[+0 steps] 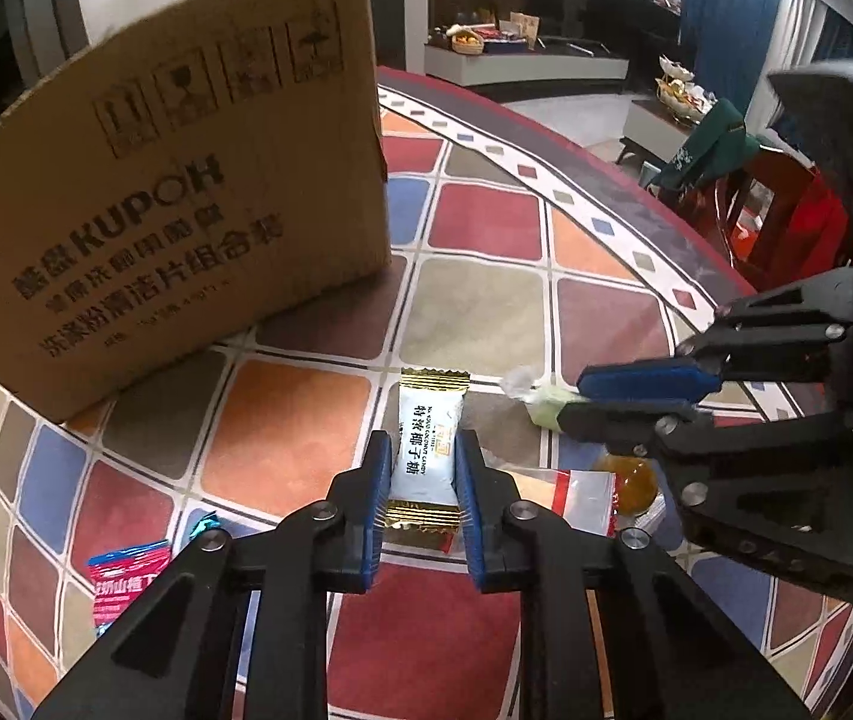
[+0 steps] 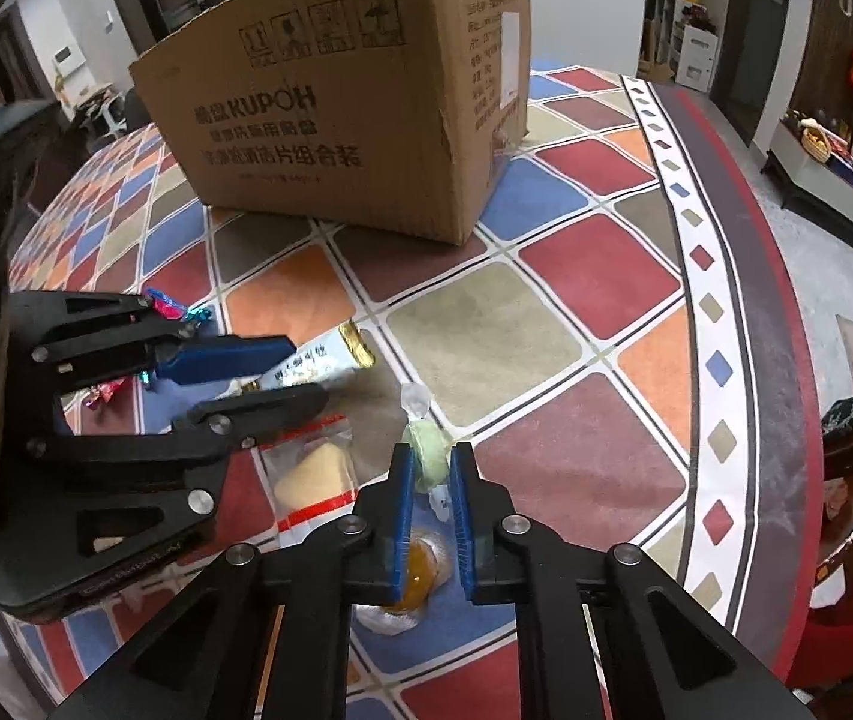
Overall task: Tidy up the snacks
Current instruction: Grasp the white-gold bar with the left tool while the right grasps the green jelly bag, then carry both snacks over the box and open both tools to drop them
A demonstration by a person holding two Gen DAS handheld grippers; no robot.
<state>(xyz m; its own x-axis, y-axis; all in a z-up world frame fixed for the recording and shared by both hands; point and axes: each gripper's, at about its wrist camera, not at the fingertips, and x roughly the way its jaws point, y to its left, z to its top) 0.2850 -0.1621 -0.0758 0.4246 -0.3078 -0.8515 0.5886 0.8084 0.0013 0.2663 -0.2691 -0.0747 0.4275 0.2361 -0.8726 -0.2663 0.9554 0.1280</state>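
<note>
A white coconut candy (image 1: 425, 450) with gold ends is lying flat beside a green twist-wrapped sweet (image 2: 425, 456), both resting before the cardboard box (image 2: 354, 114).

The box (image 2: 342, 114) stands on the table (image 2: 546, 348), behind everything else. Before the box lies the coconut candy (image 1: 426, 450), between my left claw's (image 1: 425, 468) fingers. Right of that candy lies the twisted sweet (image 2: 426, 459), between my right claw's (image 2: 431, 480) fingers. The pouch (image 2: 312, 474) lies between the two.
</note>
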